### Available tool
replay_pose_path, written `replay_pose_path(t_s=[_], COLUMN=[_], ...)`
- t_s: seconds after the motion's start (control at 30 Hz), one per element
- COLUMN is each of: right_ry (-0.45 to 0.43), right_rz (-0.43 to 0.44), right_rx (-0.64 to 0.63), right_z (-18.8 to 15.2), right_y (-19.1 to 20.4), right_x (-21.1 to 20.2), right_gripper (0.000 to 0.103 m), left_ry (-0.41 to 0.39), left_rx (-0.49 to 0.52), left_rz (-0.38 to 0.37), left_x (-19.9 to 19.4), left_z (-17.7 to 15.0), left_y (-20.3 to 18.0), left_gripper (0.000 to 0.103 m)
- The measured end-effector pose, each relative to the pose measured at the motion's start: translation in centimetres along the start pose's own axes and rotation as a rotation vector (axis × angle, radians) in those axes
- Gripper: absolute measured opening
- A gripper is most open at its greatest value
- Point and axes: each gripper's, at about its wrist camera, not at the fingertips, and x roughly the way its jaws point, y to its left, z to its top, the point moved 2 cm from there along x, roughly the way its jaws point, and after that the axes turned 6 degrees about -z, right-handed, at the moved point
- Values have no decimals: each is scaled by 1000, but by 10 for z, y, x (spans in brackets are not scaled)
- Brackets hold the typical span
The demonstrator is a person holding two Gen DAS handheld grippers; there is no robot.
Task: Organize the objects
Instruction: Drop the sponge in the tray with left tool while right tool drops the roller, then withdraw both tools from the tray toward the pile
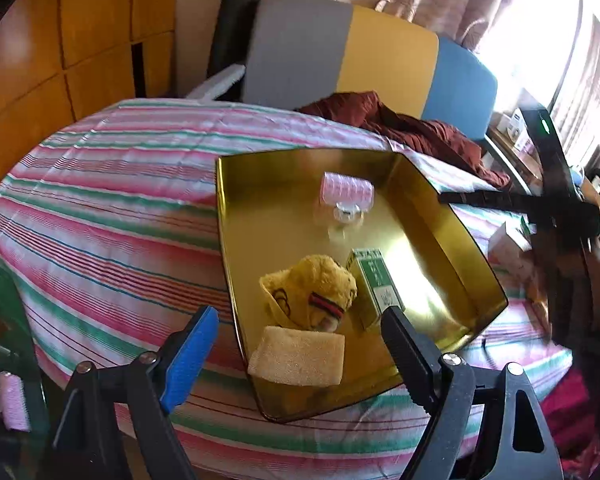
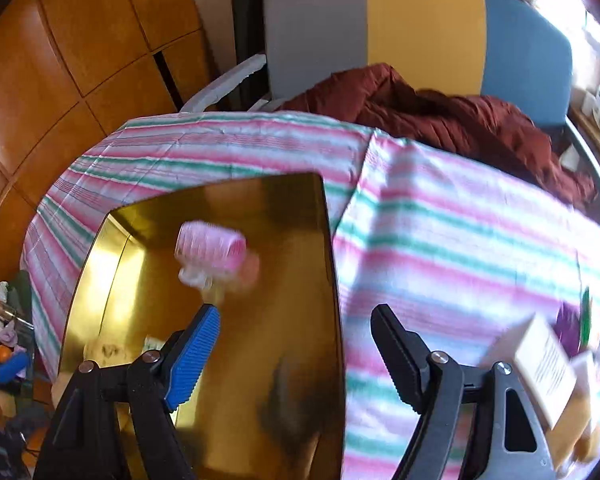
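A shiny gold tray (image 1: 472,248) rests on the striped cloth. It holds a pink hair roller (image 1: 347,191) at the far end, a green box (image 1: 374,284), a yellow plush toy (image 1: 312,292) and a beige sponge (image 1: 300,356) at the near end. My left gripper (image 1: 300,314) hovers open over the near end, above the sponge and plush, and its pads touch neither. In the right wrist view my right gripper (image 2: 296,314) is open and empty over the tray's right rim (image 2: 332,264). The blurred pink roller (image 2: 212,246) lies ahead and to its left.
The striped cloth (image 1: 120,208) covers a round table. A maroon garment (image 1: 420,128) lies at the far edge before a grey, yellow and blue chair (image 2: 420,20). Blurred cartons (image 2: 540,360) and a purple item (image 2: 568,324) sit right of the tray. Another pink roller (image 1: 14,400) lies lower left.
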Motion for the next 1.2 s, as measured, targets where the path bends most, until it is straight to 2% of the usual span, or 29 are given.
replay_pose_path(t_s=[0.13,0.3,0.57,0.67,0.8,1.2], right_ry=[-19,-74,-125,-132,-145,-129], right_rz=[6,-24,-64,-73,-94,-154], right_rx=[1,-43,-72,-60,-51,13], right_z=[-23,-44,-70,-79,-86,-97], right_y=[5,18,21,17,8,-31], right_x=[-13,-31,-51,-56,-62,-66], right_gripper=[81,84,88,89,102,102], left_ry=[-47,-100,-155,-153,-138,-59], left_rx=[-14,-12,65,79,93,133], left_rz=[25,94,138,132,114,43], left_x=[-10,-18,-27,-26,-22,-3], left_z=[6,14,14,13,10,-1], left_y=[-2,-12,-36,-42,-51,-72], left_gripper=[90,95,100,100,101,102])
